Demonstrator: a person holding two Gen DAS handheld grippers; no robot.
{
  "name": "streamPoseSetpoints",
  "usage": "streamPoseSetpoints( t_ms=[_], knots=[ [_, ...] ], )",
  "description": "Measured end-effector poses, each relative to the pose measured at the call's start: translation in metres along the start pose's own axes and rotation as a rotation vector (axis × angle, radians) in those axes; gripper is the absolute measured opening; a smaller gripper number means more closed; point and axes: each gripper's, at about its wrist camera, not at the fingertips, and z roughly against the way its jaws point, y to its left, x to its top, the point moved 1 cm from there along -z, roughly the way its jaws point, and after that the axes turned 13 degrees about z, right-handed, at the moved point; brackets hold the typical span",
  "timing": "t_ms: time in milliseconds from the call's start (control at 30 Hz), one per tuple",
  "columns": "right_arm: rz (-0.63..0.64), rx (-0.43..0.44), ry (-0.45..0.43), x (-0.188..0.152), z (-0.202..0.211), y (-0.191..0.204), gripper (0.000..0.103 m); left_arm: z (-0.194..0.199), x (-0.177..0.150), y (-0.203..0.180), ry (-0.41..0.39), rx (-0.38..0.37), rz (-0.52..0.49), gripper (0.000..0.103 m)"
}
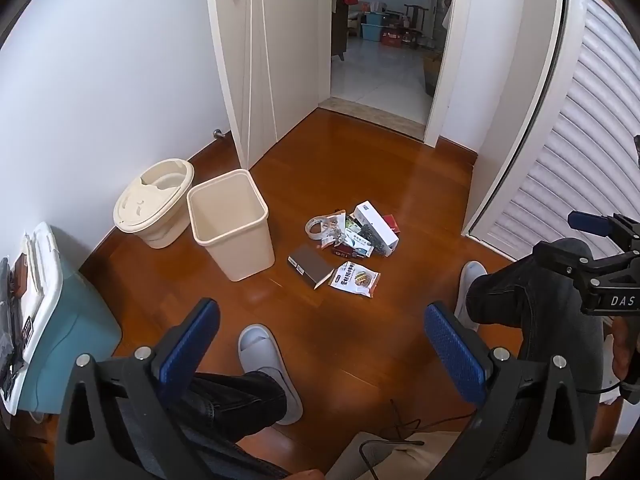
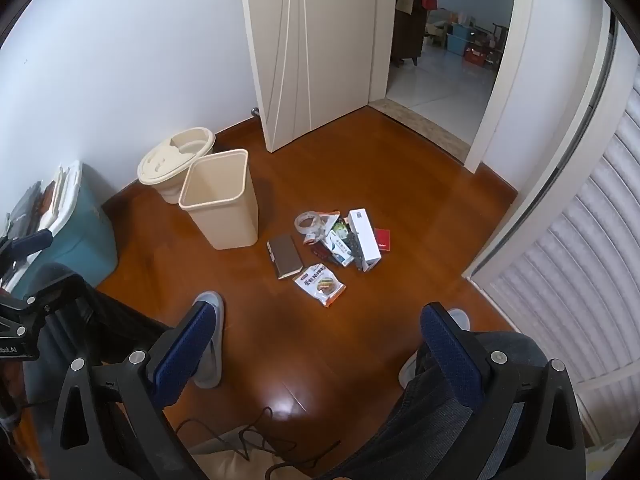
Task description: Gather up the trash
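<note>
Both tools hang above the wooden floor point(image 1: 360, 160), tipped steeply down, and neither one holds or touches anything. The left gripper point(image 1: 322, 344) has its blue-padded fingers point(image 1: 188, 344) spread as wide as they go, with only bare floor and the person's grey slipper point(image 1: 268, 364) showing between them. The right gripper point(image 2: 316, 344) is spread just as wide — nothing is between its fingers point(image 2: 452, 352) either. In the left view the right tool shows at the right edge, black and well clear of the floor.

The trash point(image 1: 352, 236) lies in a loose pile on the floor, far from both tools and roughly centred ahead of them: a white box point(image 2: 363, 238), a roll of tape point(image 2: 308, 222), a flat brown box point(image 2: 285, 256), a printed snack packet point(image 2: 320, 284) nearest the person, and some smaller wrappers tangled between.

Just left of the pile stands an open cream bin point(image 1: 230, 224), upright. Beside it on its far left, touching or nearly so, is a round cream bucket point(image 1: 156, 204) with a lid on. A teal crate point(image 1: 64, 320) sits at the near left against the wall. The white door point(image 2: 312, 52) beyond stands open.
</note>
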Motion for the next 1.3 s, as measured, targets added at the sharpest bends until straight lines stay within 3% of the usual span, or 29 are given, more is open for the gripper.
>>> streamPoseSetpoints(
  t_ms=[1300],
  knots=[
    [0.001, -0.005, -0.004, 0.0006, -0.0009, -0.0001, 0.103, 0.0011, 0.0004, 0.0008, -0.005, 0.004, -0.001, 0.103]
  ],
)
